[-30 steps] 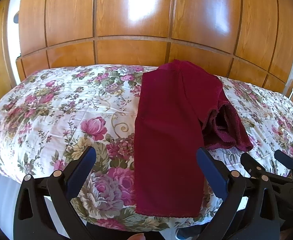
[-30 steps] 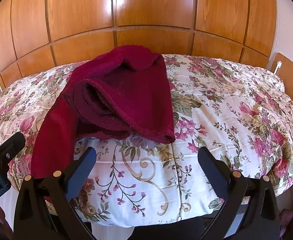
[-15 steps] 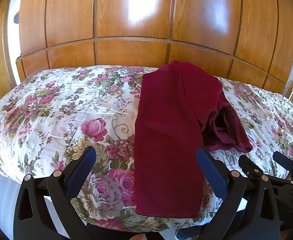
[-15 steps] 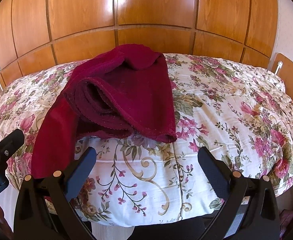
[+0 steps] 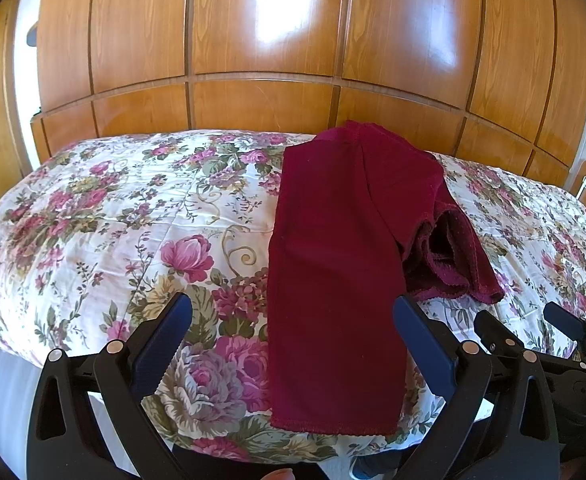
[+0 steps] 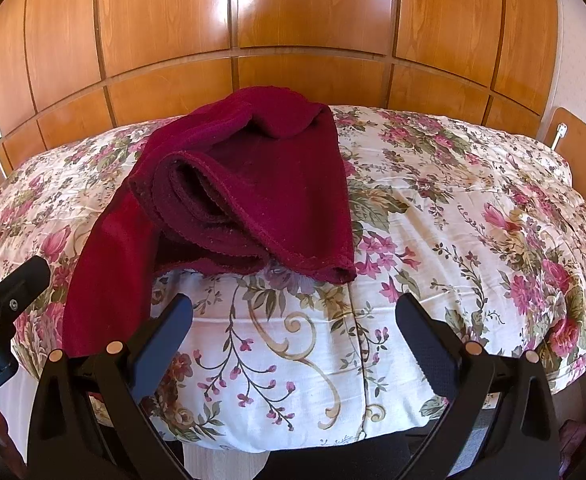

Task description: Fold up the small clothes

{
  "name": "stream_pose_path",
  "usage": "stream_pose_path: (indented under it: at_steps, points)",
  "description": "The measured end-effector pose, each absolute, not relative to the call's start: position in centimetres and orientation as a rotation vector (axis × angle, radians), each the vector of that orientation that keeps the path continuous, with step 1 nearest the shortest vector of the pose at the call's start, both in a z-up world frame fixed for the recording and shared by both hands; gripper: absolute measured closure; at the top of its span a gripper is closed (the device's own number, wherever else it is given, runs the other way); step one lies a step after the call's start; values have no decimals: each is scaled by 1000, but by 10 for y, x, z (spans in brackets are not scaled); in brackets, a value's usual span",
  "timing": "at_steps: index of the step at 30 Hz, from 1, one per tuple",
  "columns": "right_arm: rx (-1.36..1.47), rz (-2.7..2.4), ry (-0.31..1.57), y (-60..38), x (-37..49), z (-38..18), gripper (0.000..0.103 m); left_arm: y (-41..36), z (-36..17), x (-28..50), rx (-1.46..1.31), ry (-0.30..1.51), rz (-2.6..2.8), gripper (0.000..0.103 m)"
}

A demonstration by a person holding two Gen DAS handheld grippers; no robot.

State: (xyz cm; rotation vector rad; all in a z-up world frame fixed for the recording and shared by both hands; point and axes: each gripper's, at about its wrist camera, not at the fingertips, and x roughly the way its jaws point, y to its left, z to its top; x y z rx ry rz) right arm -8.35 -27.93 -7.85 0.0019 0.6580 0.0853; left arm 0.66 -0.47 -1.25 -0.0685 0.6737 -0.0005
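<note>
Dark red garment (image 5: 337, 280) lies on the flowered bedspread (image 5: 141, 216), long axis running from the near edge of the bed toward the wooden headboard (image 5: 261, 100). Hem sits at the near edge. One side is already folded lengthwise; the other side bunches into a loose roll (image 6: 253, 200) toward the headboard end.

Left gripper (image 5: 293, 320): fingers apart, empty, hem directly ahead between them. Right gripper (image 6: 293, 320): fingers apart, empty, the roll ahead and slightly to its left, bare bedspread between its fingers.

Judgement: left gripper is nearer the hem; right is nearer the roll. Next move likely flattens the roll.

No containers in view.
</note>
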Motion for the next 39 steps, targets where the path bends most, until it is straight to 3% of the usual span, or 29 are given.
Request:
stream_pose_path:
  at_steps: [27,39]
  points:
    - [10,93,705,-285,-74,-87,2,2,-24,24,-81,754,-26,3]
    - [47,249,623,-279,-28,-31,2,4,-40,35,-4,809,-197,4]
